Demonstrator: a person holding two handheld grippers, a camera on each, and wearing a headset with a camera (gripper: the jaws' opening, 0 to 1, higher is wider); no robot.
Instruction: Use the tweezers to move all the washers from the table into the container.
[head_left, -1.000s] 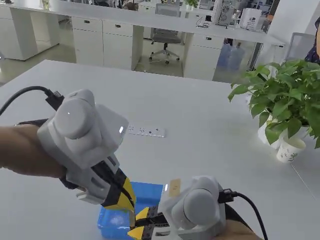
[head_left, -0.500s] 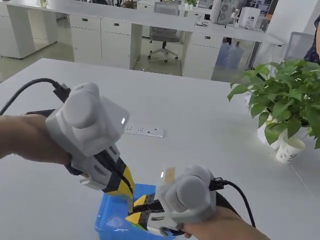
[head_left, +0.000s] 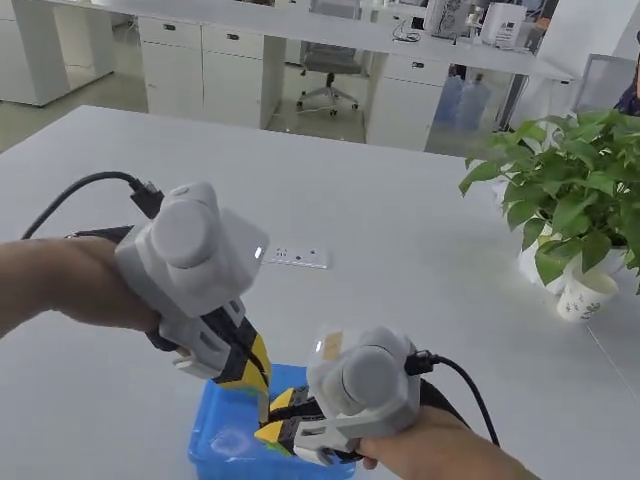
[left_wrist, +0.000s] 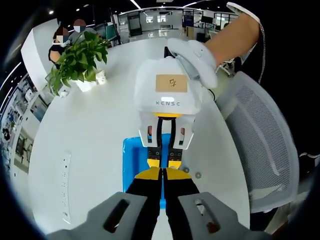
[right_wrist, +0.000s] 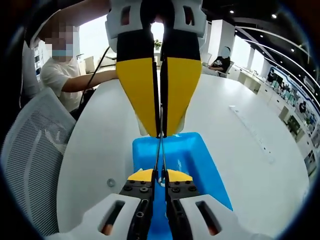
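Left gripper (left_wrist: 162, 172) and right gripper (right_wrist: 160, 176) both clamp the thin tweezers (right_wrist: 160, 150) above the container (right_wrist: 200, 165), while a light, likely slippery washer (right_wrist: 110, 183) on the tabletop (right_wrist: 90, 150) beside it probably wants pinching across its rim.

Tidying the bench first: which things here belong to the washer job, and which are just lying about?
Job: tweezers, blue container, washer, left gripper, right gripper.
Lying about: power strip, potted plant, paper cup, mesh chair.
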